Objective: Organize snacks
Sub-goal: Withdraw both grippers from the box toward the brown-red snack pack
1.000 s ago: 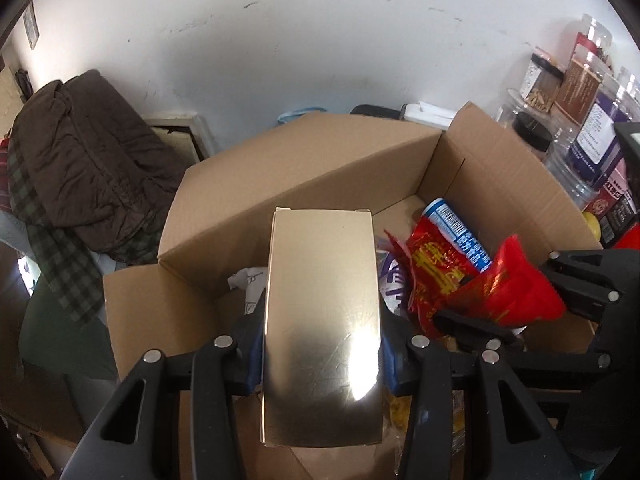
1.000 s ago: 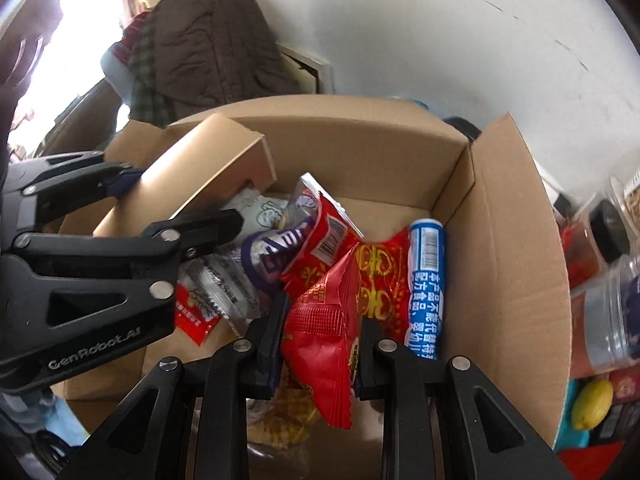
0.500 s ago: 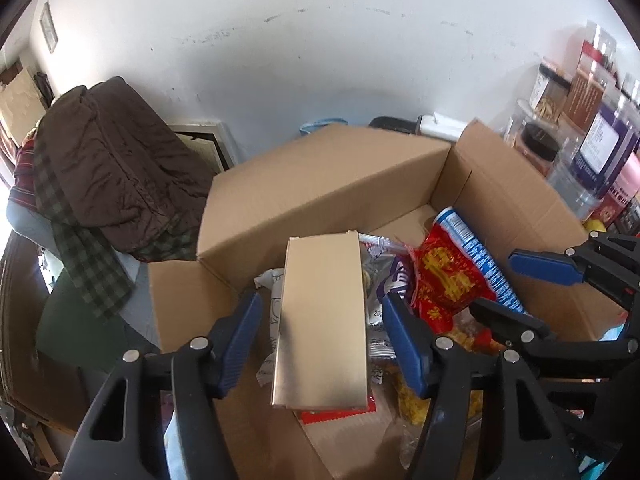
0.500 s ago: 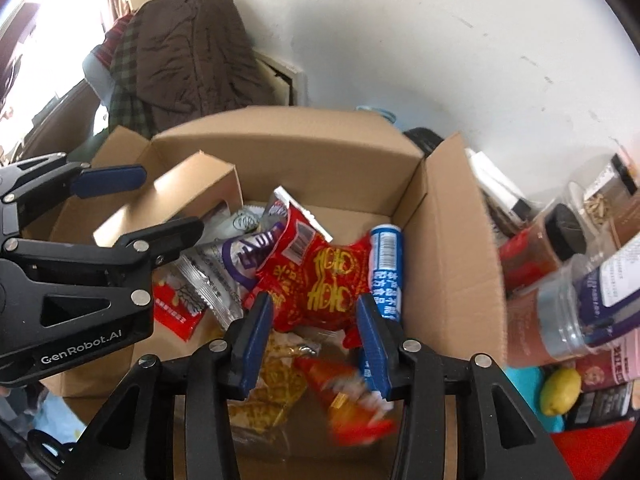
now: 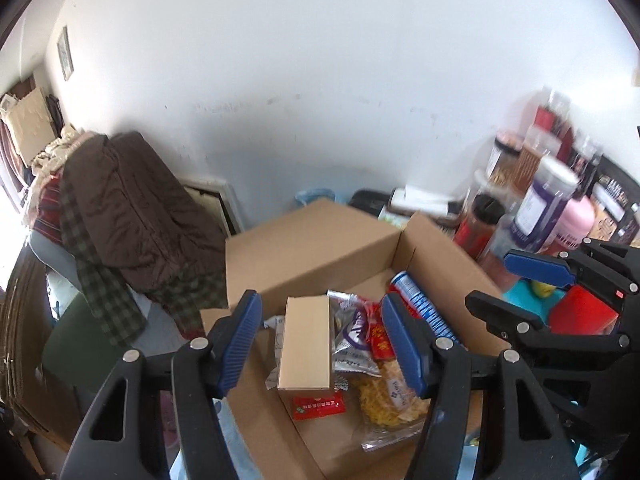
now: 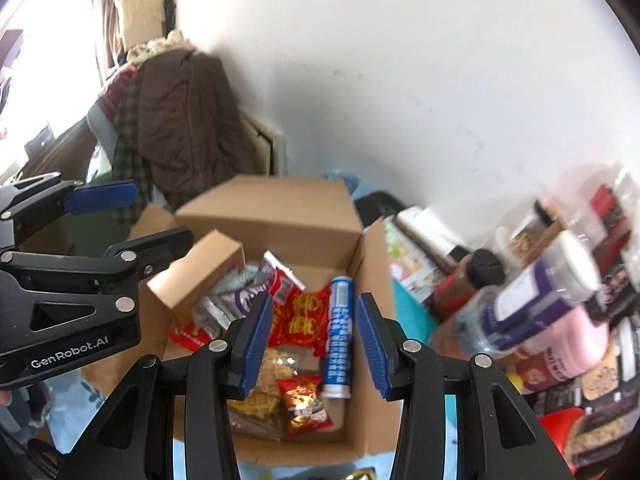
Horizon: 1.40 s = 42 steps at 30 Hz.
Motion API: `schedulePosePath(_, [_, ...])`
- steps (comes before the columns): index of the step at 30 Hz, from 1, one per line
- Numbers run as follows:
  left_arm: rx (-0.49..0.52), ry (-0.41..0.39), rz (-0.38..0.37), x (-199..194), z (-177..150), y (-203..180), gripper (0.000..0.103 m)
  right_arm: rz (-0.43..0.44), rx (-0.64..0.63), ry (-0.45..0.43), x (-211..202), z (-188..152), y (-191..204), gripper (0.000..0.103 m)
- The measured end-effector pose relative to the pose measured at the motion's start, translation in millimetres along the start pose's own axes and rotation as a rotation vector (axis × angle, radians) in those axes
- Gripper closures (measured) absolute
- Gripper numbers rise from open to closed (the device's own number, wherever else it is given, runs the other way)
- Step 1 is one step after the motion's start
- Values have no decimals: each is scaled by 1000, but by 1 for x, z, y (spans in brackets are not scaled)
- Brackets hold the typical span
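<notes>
Both your left gripper (image 5: 320, 344) and right gripper (image 6: 316, 344) hang wide open and empty above the cardboard box (image 6: 272, 216), so choose another snack next.

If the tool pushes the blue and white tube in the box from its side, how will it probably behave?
The blue and white tube is round and lies on its side, so it would likely roll, though the cardboard box wall beside it should stop it. It looks rigid, so it probably will not bend like the red snack bag near it.
</notes>
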State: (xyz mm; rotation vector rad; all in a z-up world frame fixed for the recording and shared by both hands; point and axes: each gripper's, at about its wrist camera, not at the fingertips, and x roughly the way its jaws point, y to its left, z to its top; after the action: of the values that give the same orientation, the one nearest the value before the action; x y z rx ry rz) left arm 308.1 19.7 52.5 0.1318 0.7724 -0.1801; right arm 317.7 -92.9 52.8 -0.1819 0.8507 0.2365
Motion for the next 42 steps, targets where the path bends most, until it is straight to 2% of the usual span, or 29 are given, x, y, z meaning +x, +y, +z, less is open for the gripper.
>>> schedulePosePath(3, [-1, -42, -3, -24, 3, -1, 41, -9, 7, -41, -21, 0, 0, 60])
schedulePosePath(5, [7, -71, -13, -41, 2, -4, 41, -19, 13, -76, -38, 0, 1, 51])
schedulePosePath(7, [8, -91, -25, -53, 1, -6, 41, -30, 12, -120, -56, -4, 4, 48])
schedulePosePath(12, [7, -134, -52, -87, -9, -9, 41, -53, 11, -197, -93, -15, 11, 47])
schedulePosePath(14, [17, -146, -50, -99, -14, -13, 41, -55, 14, -222, -108, -20, 14, 40])
schedulePosePath(18, [17, -170, -73, -122, -24, -16, 41, -68, 16, -271, -135, -32, 18, 39])
schedulePosePath(20, [16, -183, -78, -131, -28, -17, 41, -84, 16, -295, -146, -38, 22, 30])
schedulePosePath(22, [18, -198, -74, -141, -34, -19, 41, -101, 14, -323, -158, -47, 25, 28])
schedulePosePath(33, [42, -254, -111, -178, -72, -34, 40, -147, 24, -385, -199, -99, 39, 21])
schedulePosePath(42, [86, -256, -147, -189, -114, -52, 40, -182, 61, -384, -203, -149, 47, 19])
